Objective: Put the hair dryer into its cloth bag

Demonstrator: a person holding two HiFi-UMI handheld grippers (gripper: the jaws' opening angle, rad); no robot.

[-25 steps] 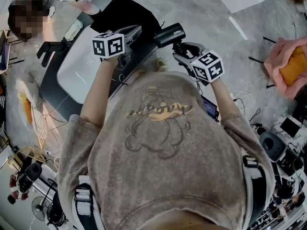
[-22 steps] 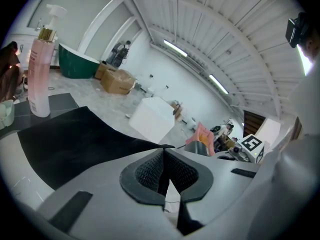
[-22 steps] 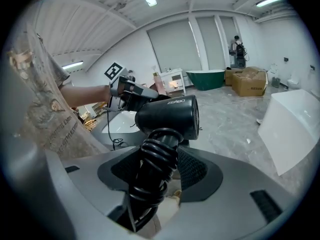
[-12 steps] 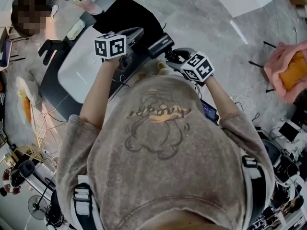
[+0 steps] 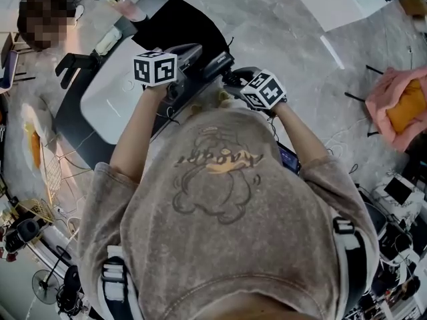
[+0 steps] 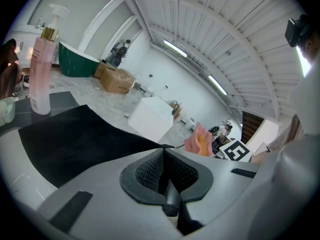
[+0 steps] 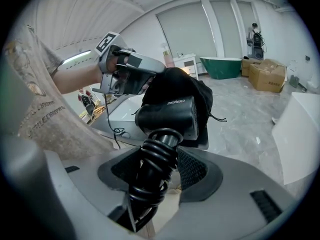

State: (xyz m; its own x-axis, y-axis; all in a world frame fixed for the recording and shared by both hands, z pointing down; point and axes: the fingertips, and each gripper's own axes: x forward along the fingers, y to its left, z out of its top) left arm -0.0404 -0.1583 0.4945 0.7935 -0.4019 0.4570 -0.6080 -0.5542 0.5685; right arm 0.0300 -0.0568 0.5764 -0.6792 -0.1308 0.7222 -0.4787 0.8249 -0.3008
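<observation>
The black cloth bag (image 5: 179, 24) lies over the far end of the white counter (image 5: 107, 102). My left gripper (image 5: 190, 51) is shut on the bag's near edge; in the left gripper view the jaws (image 6: 164, 171) pinch dark cloth while the bag (image 6: 75, 136) spreads out beyond. My right gripper (image 5: 233, 80) is shut on the handle of the black hair dryer (image 5: 217, 65). In the right gripper view the handle, wound with coiled cable (image 7: 152, 171), sits between the pads. The dryer's barrel (image 7: 167, 115) is right in front of the lifted bag (image 7: 180, 86), beside the left gripper (image 7: 127, 76).
A pink pump bottle (image 6: 40, 69) stands on the counter past the bag. A person sits at the far left (image 5: 43, 19). On the floor are a pink bag (image 5: 399, 102), a white box (image 6: 150, 116), a green tub (image 7: 222, 66) and cardboard boxes (image 7: 267, 74).
My right gripper has carried the hair dryer left and down, close up to the bag and the left gripper. The left gripper has stayed put.
</observation>
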